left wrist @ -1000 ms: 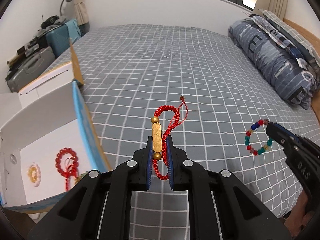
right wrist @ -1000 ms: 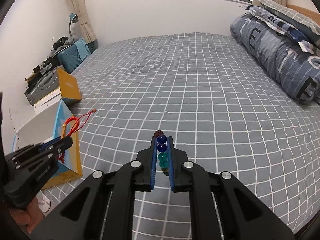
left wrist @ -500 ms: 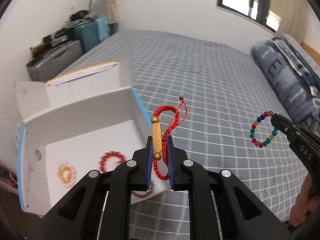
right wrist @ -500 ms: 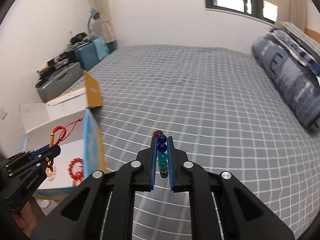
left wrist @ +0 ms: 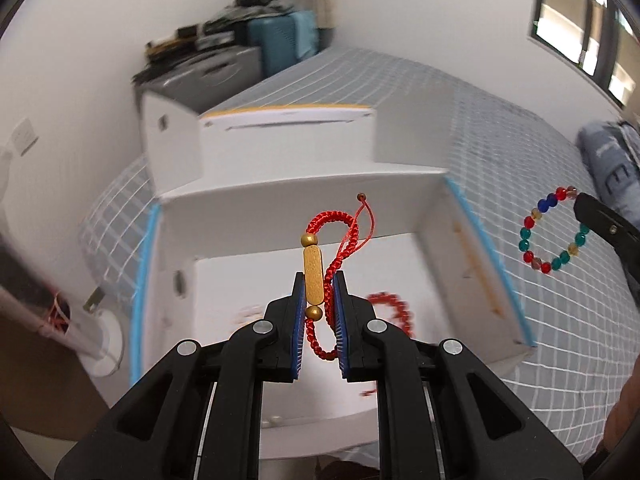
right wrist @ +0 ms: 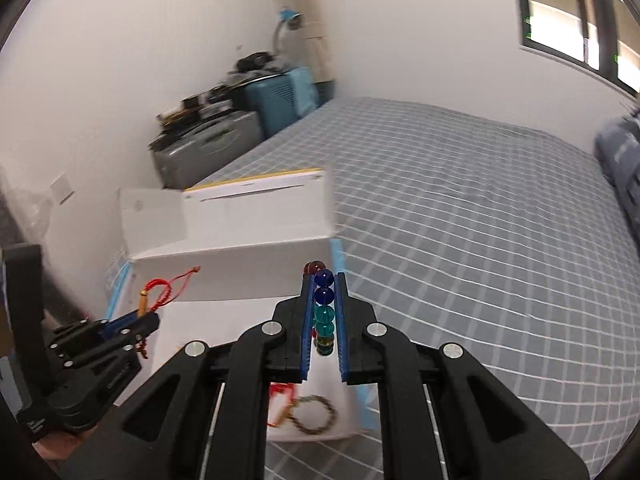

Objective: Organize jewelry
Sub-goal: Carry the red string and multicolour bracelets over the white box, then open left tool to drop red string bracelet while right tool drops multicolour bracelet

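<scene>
The red cord bracelet (left wrist: pixel 335 248), braided with a gold bar between two gold beads, is pinched in the narrow left tool (left wrist: pixel 319 280) and stands above the open white box (left wrist: pixel 476 248). The multicoloured bead bracelet (left wrist: pixel 554 230), a ring of red, teal, blue and amber glass beads, is clamped edge-on in the right tool (right wrist: pixel 323 280), just right of the box's near right wall over the grey checked bed (right wrist: pixel 460 208). A second ago both tools were out over the bed, the box off to the left; now it fills the middle, with red beads (left wrist: pixel 392 306) blurred on its floor.
</scene>
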A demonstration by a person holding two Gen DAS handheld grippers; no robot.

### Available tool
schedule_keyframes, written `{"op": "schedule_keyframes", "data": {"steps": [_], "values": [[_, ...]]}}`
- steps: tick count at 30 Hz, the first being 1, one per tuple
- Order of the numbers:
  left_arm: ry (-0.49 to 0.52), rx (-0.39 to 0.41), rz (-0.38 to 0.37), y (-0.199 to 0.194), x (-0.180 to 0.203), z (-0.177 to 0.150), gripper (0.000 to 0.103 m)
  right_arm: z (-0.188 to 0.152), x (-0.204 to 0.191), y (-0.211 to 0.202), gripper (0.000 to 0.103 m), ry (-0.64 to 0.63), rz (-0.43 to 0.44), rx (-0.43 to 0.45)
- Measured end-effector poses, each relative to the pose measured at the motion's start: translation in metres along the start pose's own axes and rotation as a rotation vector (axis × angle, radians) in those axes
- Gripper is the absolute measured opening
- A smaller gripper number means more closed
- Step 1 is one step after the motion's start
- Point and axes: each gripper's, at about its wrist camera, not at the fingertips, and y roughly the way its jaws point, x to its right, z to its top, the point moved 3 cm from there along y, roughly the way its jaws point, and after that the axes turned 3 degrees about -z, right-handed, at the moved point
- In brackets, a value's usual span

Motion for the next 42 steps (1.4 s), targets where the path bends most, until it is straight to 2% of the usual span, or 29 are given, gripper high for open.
{"op": "schedule_keyframes", "data": {"steps": [4,9,16,22,31,36,37,38,39,40,42], "values": [[-0.042,-0.046,0.021,0.012,-0.028,-0.004,0.013,-0.002,-0.041,0.019,0.009,-0.051,0.032,-0.026],[-0.084,-0.107,0.029,0.029,-0.047,-0.017,0.013,-0.018,-0.073,0.054,0.009,-0.101,0.040,-0.087],[-0.098,-0.204,0.043,0.058,-0.057,-0.029,0.013,-0.048,-0.090,0.097,0.009,-0.151,0.008,-0.207],[-0.108,-0.275,0.036,0.077,-0.057,-0.038,0.013,-0.070,-0.090,0.129,0.009,-0.142,-0.012,-0.330],[-0.093,-0.277,0.054,0.086,-0.058,-0.042,0.013,-0.078,-0.094,0.132,0.009,-0.163,-0.022,-0.342],[-0.084,-0.264,0.079,0.082,-0.053,-0.043,0.017,-0.075,-0.090,0.130,0.010,-0.150,-0.034,-0.337],[-0.084,-0.251,0.082,0.079,-0.053,-0.042,0.020,-0.074,-0.089,0.128,0.015,-0.150,-0.036,-0.335],[-0.086,-0.242,0.084,0.075,-0.052,-0.040,0.028,-0.073,-0.089,0.125,0.028,-0.151,-0.035,-0.328],[-0.087,-0.228,0.084,0.071,-0.051,-0.039,0.032,-0.071,-0.088,0.122,0.035,-0.150,-0.037,-0.317],[-0.088,-0.216,0.082,0.066,-0.051,-0.038,0.041,-0.068,-0.085,0.116,0.043,-0.141,-0.034,-0.293],[-0.089,-0.181,0.080,0.055,-0.050,-0.035,0.050,-0.063,-0.082,0.108,0.048,-0.132,-0.037,-0.271]]}}
